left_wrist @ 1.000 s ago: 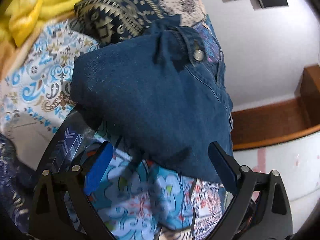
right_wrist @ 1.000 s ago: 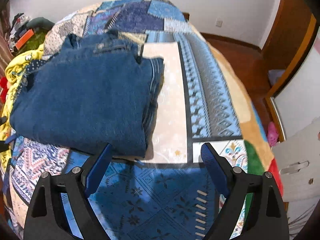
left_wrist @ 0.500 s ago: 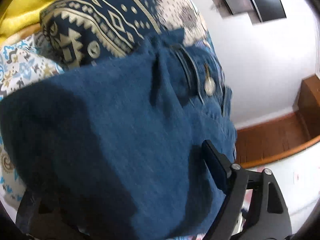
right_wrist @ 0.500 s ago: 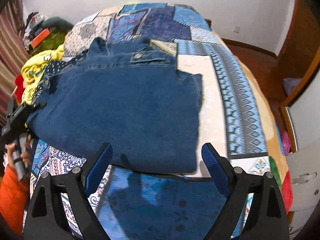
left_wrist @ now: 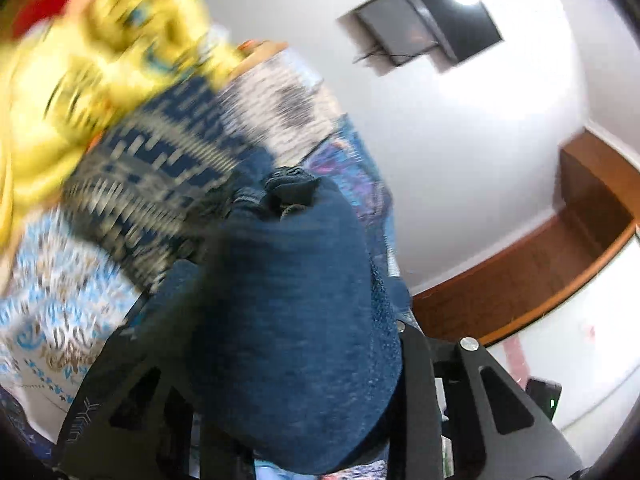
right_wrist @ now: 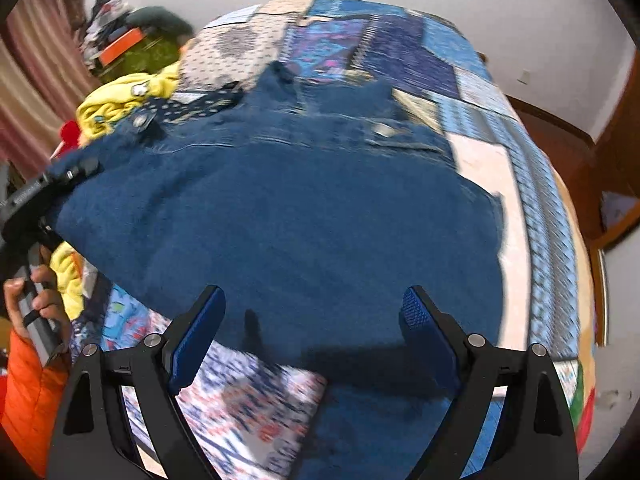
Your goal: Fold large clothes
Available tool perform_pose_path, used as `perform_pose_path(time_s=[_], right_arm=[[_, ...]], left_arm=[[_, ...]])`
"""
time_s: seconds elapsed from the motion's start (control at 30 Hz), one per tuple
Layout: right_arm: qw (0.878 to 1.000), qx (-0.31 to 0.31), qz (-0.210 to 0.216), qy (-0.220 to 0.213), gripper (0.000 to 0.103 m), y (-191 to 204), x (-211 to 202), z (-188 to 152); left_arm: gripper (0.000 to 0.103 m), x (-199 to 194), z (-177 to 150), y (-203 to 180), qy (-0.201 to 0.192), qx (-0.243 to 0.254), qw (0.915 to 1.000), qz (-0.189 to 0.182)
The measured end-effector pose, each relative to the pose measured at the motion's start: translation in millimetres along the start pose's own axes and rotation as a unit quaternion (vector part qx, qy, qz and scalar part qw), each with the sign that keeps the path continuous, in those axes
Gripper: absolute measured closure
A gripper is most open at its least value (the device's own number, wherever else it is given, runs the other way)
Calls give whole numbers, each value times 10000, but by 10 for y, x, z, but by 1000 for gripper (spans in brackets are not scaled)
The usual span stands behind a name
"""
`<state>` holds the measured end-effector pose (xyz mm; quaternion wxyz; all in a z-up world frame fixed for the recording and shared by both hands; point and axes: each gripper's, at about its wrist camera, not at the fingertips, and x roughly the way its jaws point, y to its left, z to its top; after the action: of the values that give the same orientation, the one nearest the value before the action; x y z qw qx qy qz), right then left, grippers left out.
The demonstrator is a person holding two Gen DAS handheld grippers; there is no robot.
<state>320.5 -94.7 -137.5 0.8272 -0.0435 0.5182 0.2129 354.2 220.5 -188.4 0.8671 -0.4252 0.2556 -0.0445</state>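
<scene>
A folded blue denim garment (right_wrist: 288,216) lies on the patchwork quilt (right_wrist: 532,184) of a bed. In the left wrist view the denim (left_wrist: 296,328) bulges between the two arms of my left gripper (left_wrist: 280,364), which is shut on its left edge; the pads are hidden by the cloth. The left gripper also shows at the garment's left edge in the right wrist view (right_wrist: 60,184). My right gripper (right_wrist: 312,316) is open and empty, its blue pads (right_wrist: 420,316) over the garment's near edge.
A yellow garment (right_wrist: 120,100) and a dotted navy cloth (right_wrist: 192,108) lie left of the denim. A clutter pile (right_wrist: 120,36) stands past the bed's left side. Wooden floor and furniture (right_wrist: 612,152) are on the right. A dark wall panel (left_wrist: 428,20) hangs above.
My left gripper has pushed onto the denim's left edge and closed on it. My right gripper has moved in toward the garment's near edge, still open.
</scene>
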Motion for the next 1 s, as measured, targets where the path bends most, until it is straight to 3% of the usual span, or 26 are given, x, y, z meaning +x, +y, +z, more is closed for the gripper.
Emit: perform_pose_path(time_s=[0.2,0.33,0.4,0.5,0.6,0.7,0.83,1.0], right_arm=[[9986,-111,504,-68,14,337,209,268],[9984,-102,539,132,12,396,499,355],[9961,133,726,493,3,338,727,317],[9928,260,984,637,3,251,871,233],[9942,-118,855,636,3,257,743,161],[9945,79,944,448,3,38,476,31],[9964,492,688,75,3,-365,114,-200],[9932,1119,133,-302,3,-1025,-320,-519]], left_arm=[[76,-333,25,-664,-276,991,9941,-354],[76,-276,-21,-1073,-102,1641,9863,-137],[76,-171,-57,-1196,66,1782,9840,-16],[76,-6,-154,-1344,170,1950,9805,200],[76,109,-235,-1498,248,2005,9792,201],[76,297,-313,-1761,360,2111,9765,240],[76,592,-492,-2215,542,2334,9706,204],[76,947,-1081,-2840,879,3073,9475,10]])
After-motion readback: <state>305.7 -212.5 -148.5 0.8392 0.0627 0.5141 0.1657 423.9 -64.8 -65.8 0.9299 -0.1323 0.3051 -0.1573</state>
